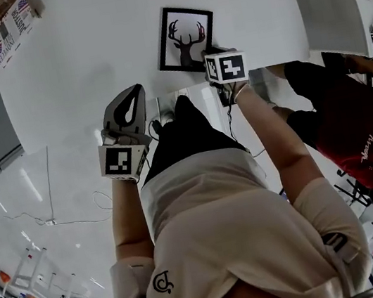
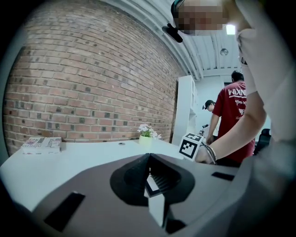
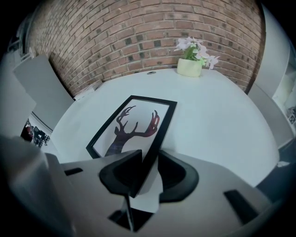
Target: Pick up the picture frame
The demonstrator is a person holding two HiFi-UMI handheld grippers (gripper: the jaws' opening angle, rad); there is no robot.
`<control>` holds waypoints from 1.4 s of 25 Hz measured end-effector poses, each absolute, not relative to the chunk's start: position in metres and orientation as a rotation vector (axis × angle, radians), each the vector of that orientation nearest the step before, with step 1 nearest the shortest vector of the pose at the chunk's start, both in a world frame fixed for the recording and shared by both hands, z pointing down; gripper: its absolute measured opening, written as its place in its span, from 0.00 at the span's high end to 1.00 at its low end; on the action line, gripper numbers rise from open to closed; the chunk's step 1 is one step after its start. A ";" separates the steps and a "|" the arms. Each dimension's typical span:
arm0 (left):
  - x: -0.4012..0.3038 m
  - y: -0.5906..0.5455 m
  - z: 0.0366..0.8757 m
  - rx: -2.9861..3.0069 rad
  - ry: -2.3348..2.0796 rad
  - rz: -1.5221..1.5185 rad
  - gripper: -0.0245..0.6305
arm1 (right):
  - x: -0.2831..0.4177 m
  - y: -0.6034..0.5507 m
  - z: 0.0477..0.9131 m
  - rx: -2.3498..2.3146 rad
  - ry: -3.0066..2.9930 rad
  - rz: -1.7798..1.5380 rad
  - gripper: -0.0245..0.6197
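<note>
The picture frame [image 1: 184, 37], black-edged with a deer silhouette, lies near the front edge of the round white table [image 1: 84, 55]. In the right gripper view the picture frame [image 3: 134, 122] runs away from the jaws, and its right edge passes between them. My right gripper [image 3: 147, 162] is shut on that edge near the closest corner. In the head view the right gripper [image 1: 214, 63] sits under its marker cube at the frame's near right corner. My left gripper [image 1: 137, 93] hangs shut and empty to the left of the frame, above the table's edge. Its jaws meet in the left gripper view [image 2: 149, 159].
A small pot of flowers [image 3: 190, 66] stands at the back of the table by the brick wall. A printed box [image 1: 11, 26] lies at the table's far left. A person in a red shirt [image 1: 371, 141] stands to the right beside a white shelf [image 2: 185, 111].
</note>
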State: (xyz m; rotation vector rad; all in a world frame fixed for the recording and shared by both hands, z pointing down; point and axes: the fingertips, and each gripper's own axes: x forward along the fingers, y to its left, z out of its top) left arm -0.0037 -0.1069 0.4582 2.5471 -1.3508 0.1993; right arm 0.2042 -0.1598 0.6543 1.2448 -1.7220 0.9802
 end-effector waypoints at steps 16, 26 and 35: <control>-0.040 -0.039 0.511 2.467 -1.324 0.302 0.94 | 0.162 -0.103 0.657 1.142 -1.754 0.918 0.79; -0.052 -0.009 0.542 2.391 -1.274 0.316 0.94 | 0.146 -0.068 0.652 1.057 -1.746 0.892 0.80; -0.041 0.000 0.568 2.370 -1.190 0.308 0.94 | 0.142 -0.051 0.654 1.040 -1.740 0.907 0.81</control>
